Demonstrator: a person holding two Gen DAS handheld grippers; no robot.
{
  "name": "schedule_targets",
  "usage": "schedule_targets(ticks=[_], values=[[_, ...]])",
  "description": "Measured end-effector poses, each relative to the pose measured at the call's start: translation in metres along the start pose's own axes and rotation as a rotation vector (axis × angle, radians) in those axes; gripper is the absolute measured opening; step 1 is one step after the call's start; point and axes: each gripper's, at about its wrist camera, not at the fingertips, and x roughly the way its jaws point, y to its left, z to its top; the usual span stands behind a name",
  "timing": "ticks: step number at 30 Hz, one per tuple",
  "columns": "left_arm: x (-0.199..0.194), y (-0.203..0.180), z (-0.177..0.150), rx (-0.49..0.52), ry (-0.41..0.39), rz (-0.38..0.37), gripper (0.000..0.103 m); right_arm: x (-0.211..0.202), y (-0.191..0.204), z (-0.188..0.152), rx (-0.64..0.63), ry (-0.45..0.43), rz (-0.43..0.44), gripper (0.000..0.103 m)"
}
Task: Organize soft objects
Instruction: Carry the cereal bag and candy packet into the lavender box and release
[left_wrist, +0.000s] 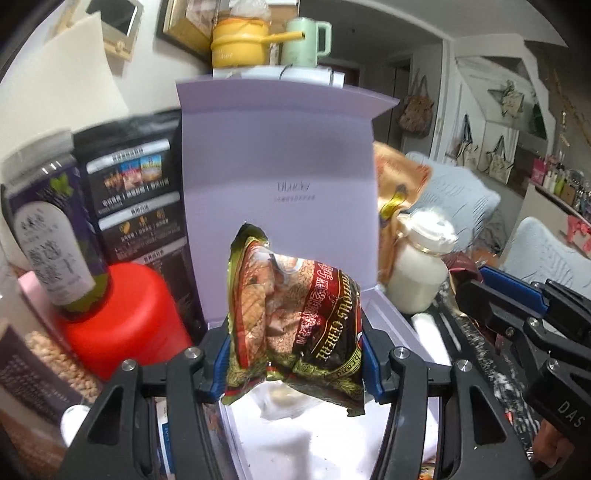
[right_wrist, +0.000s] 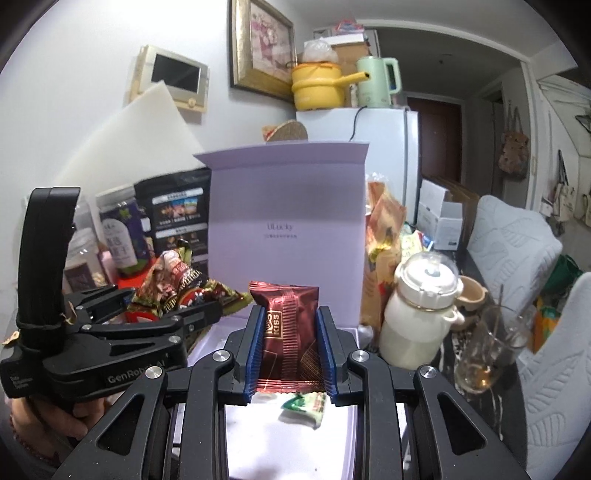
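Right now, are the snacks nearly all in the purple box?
Done: one small green-and-white packet lies inside the open lilac box. In hand: the left gripper clamps a crinkly cereal bag, the right gripper a maroon Kiss packet. Left: dropping both in.

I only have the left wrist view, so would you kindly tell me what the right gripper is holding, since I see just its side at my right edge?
Observer: The right gripper is shut on a dark red snack packet marked "Kiss", held upright between its blue pads.
Operator: Thank you. Is anything already inside the box under it?
Observer: Yes, a small green and white wrapped sweet lies on the white floor of the lavender box, just below the packet.
Operator: And what stands to the right of the white bottle?
Observer: A clear glass with a little amber liquid and a spoon in it, right of the white bottle.
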Motion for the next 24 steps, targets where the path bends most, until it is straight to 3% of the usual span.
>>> schedule_targets(ticks=[13,18,21,24], values=[[0.038,-0.006,-0.005,0.026,0.112,0.002,0.056,0.039,-0.011,-0.012,0.036,0.115,-0.008,0.029],[0.045,-0.004,-0.010,0.007,0.153,0.037,0.061,0.043,-0.017,-0.013,0.048,0.152,-0.057,0.038],[0.041,-0.004,-0.009,0.019,0.141,0.071,0.081,0.040,-0.019,-0.014,0.057,0.161,-0.063,0.041],[0.033,-0.005,-0.008,0.025,0.114,0.088,0.083,0.036,-0.018,-0.015,0.053,0.163,-0.074,0.041]])
